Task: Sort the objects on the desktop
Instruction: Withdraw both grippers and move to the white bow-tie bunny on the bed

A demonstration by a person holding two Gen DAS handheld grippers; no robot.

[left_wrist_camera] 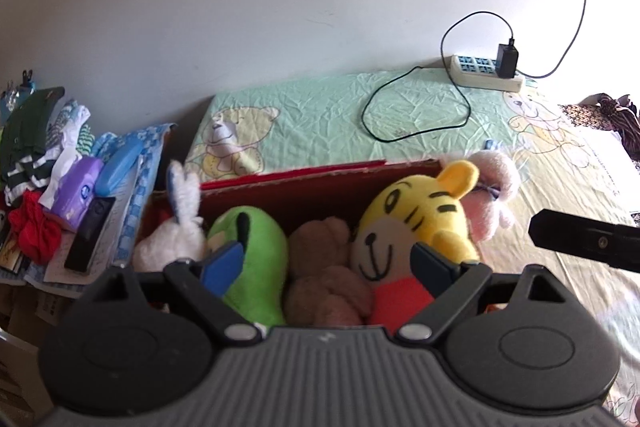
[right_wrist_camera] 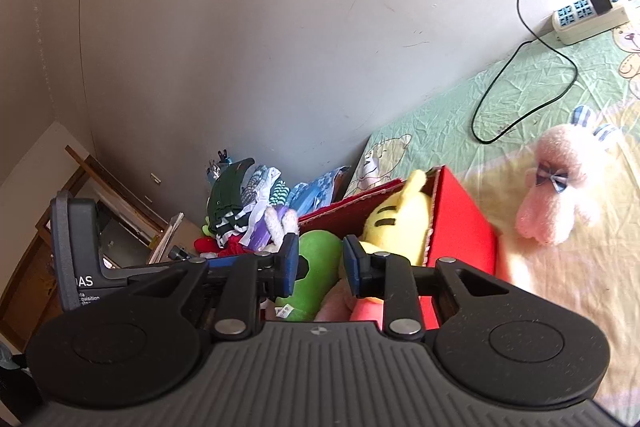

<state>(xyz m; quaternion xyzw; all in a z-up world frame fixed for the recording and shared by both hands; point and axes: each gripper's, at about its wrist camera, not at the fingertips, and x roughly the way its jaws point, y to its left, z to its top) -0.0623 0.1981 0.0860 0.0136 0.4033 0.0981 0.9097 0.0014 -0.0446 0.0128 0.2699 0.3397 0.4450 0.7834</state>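
Observation:
A red box point(left_wrist_camera: 320, 171) on the bear-print sheet holds a white rabbit plush point(left_wrist_camera: 176, 231), a green plush point(left_wrist_camera: 256, 247), a brown plush point(left_wrist_camera: 324, 267) and a yellow tiger plush point(left_wrist_camera: 420, 211). Outside the box, against its right side, lies a pink plush point(right_wrist_camera: 556, 187) with a blue bow. My left gripper point(left_wrist_camera: 328, 261) hangs over the box with its jaws wide apart and nothing between them. My right gripper point(right_wrist_camera: 322, 263) is near the box's point(right_wrist_camera: 460, 223) front right corner. Its jaws stand a narrow gap apart and hold nothing. Its black tip point(left_wrist_camera: 580, 239) shows in the left wrist view.
A white power strip point(left_wrist_camera: 486, 73) with a black charger and looping cable point(left_wrist_camera: 416, 107) lies by the wall. Left of the box is a heap of clothes point(left_wrist_camera: 36, 143), a purple pack point(left_wrist_camera: 78, 193), a blue case point(left_wrist_camera: 120, 167) and a black remote point(left_wrist_camera: 90, 235).

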